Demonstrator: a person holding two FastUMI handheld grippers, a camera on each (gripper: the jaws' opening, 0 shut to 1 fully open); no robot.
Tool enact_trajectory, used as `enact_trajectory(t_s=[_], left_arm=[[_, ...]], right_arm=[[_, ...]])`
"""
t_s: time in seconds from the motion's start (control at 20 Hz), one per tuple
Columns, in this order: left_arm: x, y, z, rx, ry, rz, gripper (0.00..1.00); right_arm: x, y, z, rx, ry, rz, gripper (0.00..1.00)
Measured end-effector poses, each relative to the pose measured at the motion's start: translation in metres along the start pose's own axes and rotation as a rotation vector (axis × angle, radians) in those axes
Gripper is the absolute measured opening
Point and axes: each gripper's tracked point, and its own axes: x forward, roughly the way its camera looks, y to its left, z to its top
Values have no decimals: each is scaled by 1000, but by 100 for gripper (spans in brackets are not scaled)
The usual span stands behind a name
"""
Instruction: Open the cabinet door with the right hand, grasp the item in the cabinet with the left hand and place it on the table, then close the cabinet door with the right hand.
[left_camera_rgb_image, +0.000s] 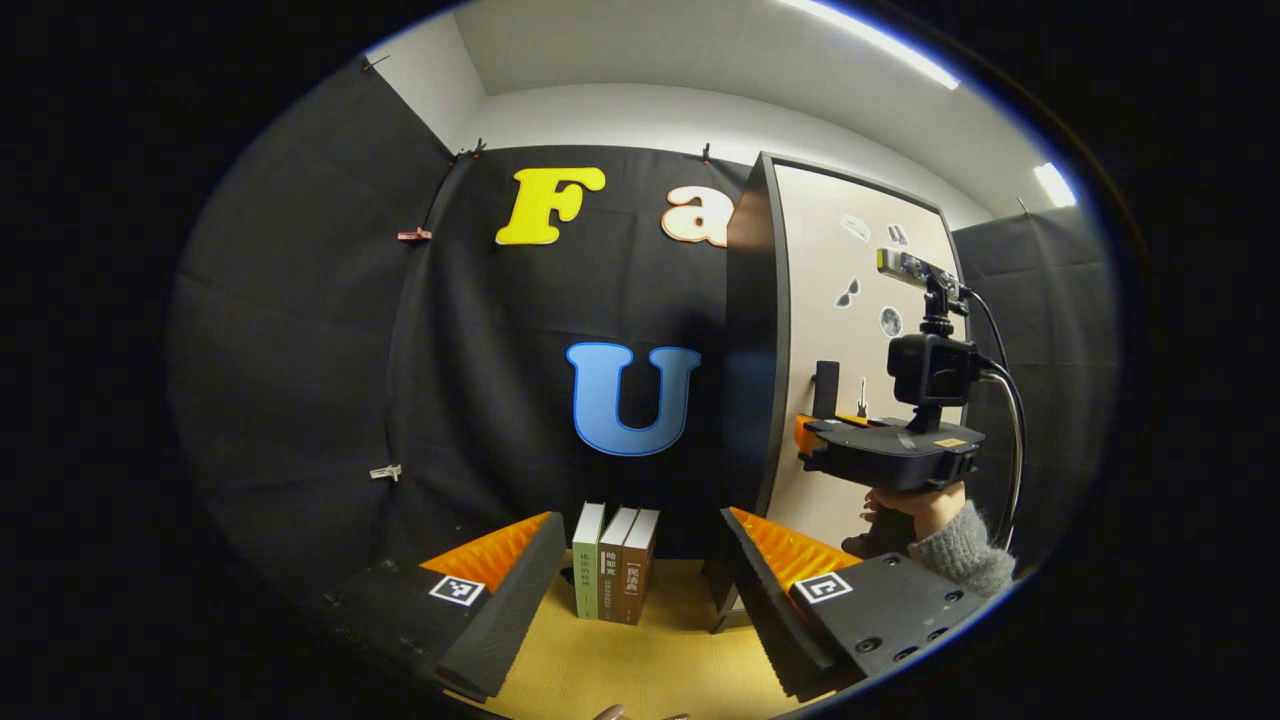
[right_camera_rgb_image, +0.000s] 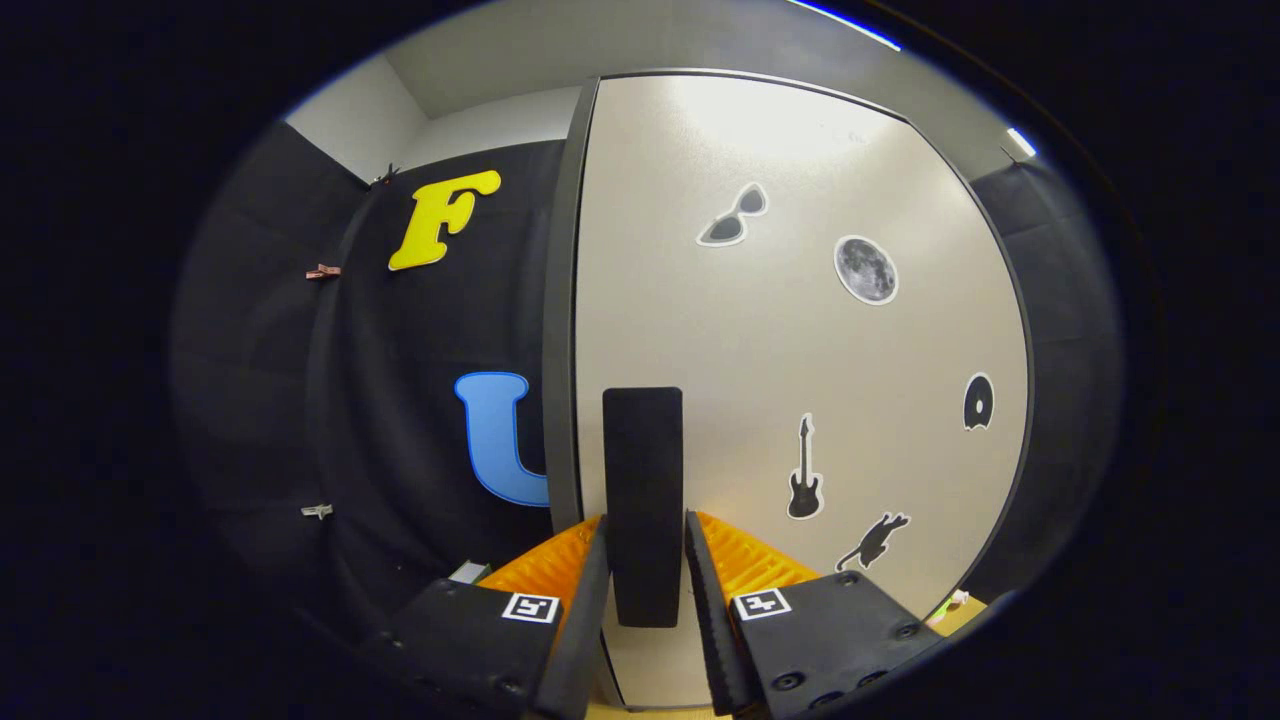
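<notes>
In the right gripper view, the right gripper (right_camera_rgb_image: 645, 580) is seen closed narrowly around the black door handle (right_camera_rgb_image: 643, 500), with a finger pressed against each side of the upright bar. The handle is mounted near the left edge of the pale cabinet door (right_camera_rgb_image: 800, 330), on which stickers of sunglasses (right_camera_rgb_image: 733, 215), a moon (right_camera_rgb_image: 866, 269) and a guitar (right_camera_rgb_image: 804, 482) are stuck.

In the left gripper view, the left gripper (left_camera_rgb_image: 640, 585) is held wide apart, with nothing between its fingers. Just beyond it, three upright books (left_camera_rgb_image: 613, 562) are stood side by side on the yellow wooden table (left_camera_rgb_image: 640, 670), touching one another. To their right the cabinet door is seen nearly edge-on, and the right gripper is seen at the handle (left_camera_rgb_image: 826, 388), gripped from below by a hand (left_camera_rgb_image: 920, 508) in a grey sleeve (left_camera_rgb_image: 962, 552). The item inside the cabinet cannot be made out.
</notes>
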Motion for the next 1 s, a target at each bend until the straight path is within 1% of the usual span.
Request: enact_trajectory(t_s=[0.05, 0.1, 0.15, 0.2, 0.25, 0.3, 0.35, 0.55, 0.7, 0.85, 1.0], left_arm=[[-1, 2, -1, -2, 0, 4, 96], [-2, 2, -1, -3, 1, 7, 96], [-4, 3, -2, -5, 3, 7, 96], [-7, 3, -3, -7, 5, 7, 96], [-9, 5, -3, -9, 5, 9, 96], [-12, 7, -3, -12, 2, 11, 96], [-15, 9, -2, -15, 0, 12, 97], [-27, 21, 1, -6, -10, 21, 96], [-36, 27, 6, -6, -16, 13, 96], [-50, 27, 8, 8, -24, -14, 96], [-62, 19, 5, 13, -19, -66, 96]], right_arm=[[-1, 2, 1, -5, 3, -2, 49], [1, 1, 0, -8, -4, -14, 52], [1, 1, -1, -15, 3, -23, 35], [1, 1, 3, -11, 2, -28, 40], [3, 1, -1, -13, 7, -29, 27], [2, 0, 0, -9, 9, -30, 27], [-2, 1, -1, -6, 6, -31, 13], [-2, 2, -1, -24, 19, -10, 12], [-7, 2, -1, -52, 25, -3, 12], [-22, 2, 1, -33, 28, 21, 12], [-46, 1, 6, -28, 32, 31, 12]])
